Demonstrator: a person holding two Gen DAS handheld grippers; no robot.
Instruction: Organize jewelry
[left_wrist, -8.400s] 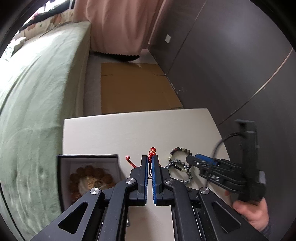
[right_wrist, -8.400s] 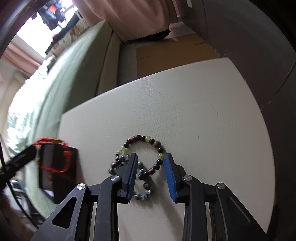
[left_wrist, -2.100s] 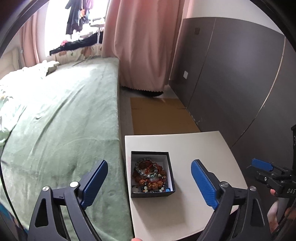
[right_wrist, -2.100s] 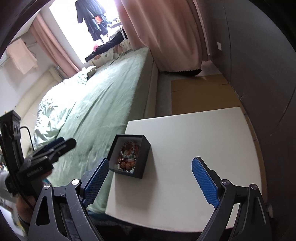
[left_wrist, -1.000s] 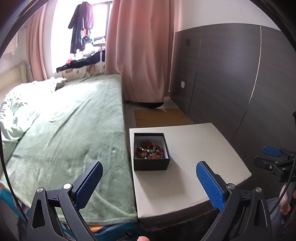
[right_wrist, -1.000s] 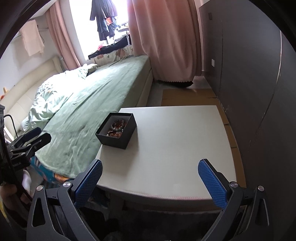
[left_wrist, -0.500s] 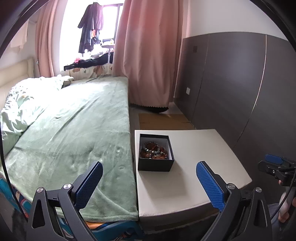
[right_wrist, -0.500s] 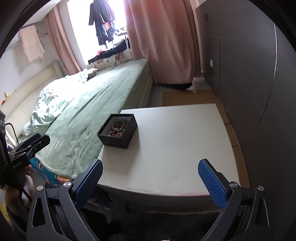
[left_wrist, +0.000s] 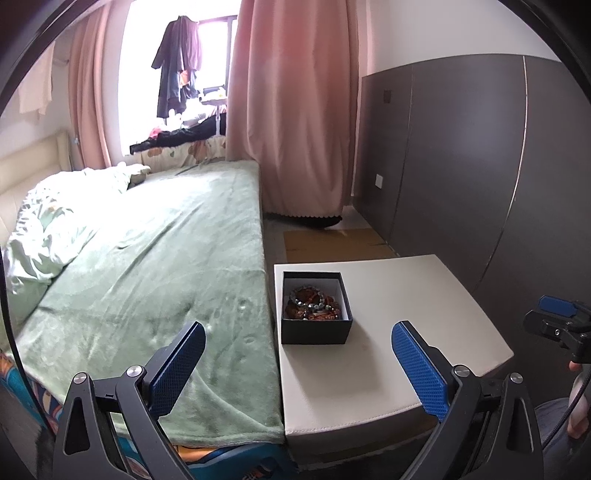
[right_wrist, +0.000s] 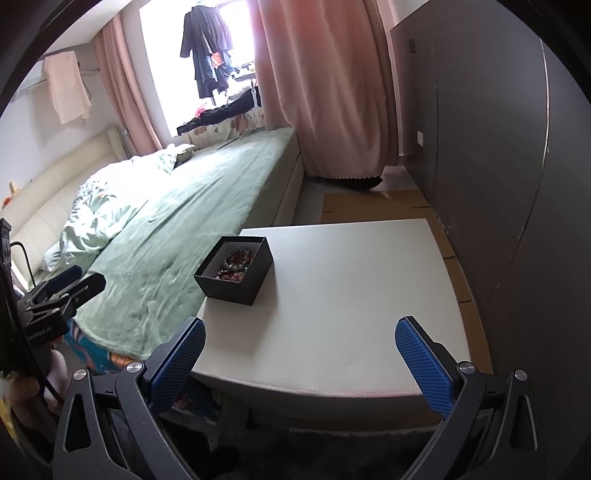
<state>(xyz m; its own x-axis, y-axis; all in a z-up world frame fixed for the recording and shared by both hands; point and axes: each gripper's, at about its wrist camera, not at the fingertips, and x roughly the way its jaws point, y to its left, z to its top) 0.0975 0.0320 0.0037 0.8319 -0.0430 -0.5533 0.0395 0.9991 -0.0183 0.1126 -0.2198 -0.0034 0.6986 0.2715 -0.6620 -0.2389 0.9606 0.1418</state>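
Observation:
A black open jewelry box (left_wrist: 314, 327) sits on the white table (left_wrist: 388, 354) near its left edge, with several beaded bracelets (left_wrist: 312, 304) inside. It also shows in the right wrist view (right_wrist: 236, 280), bracelets (right_wrist: 236, 264) inside. My left gripper (left_wrist: 297, 354) is wide open and empty, held back from the table's near edge. My right gripper (right_wrist: 299, 354) is wide open and empty, also back from the table. The right gripper shows at the far right of the left wrist view (left_wrist: 561, 325); the left gripper shows at the left of the right wrist view (right_wrist: 59, 291).
A bed with a green blanket (left_wrist: 155, 266) runs along the table's left side. A dark panelled wall (left_wrist: 480, 166) stands to the right. Pink curtains (left_wrist: 295, 110) and flat cardboard (left_wrist: 332, 242) on the floor lie beyond the table.
Both grippers have drawn back and up from the table over the last second. The bracelets that lay on the table 8 s ago are now in the box. Both grippers stay open.

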